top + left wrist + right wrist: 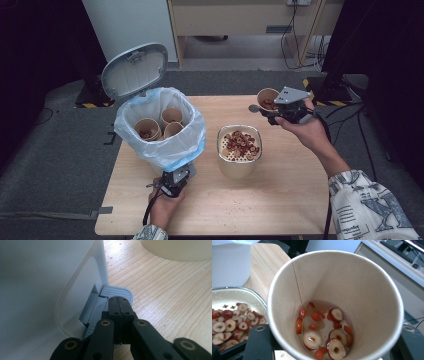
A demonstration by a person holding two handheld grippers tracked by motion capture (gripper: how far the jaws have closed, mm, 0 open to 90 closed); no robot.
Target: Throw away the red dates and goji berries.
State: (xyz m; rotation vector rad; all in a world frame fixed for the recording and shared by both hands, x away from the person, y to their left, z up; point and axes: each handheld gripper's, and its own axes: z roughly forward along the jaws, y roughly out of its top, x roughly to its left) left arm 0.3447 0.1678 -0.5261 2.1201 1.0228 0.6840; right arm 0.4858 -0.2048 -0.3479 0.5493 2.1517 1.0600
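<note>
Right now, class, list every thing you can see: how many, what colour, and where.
pedal bin: one, white, blue liner, lid up, table's left
cups in bin: three, brown, inside liner
pedal: one, grey, at bin's foot
strainer bowl: one, cream, table centre, holding red fruit slices
paper cup: one, brown, some slices inside, held off the table's far right
table: one, light wood
left tongs: shut, on pedal
right tongs: gripping paper cup
</note>
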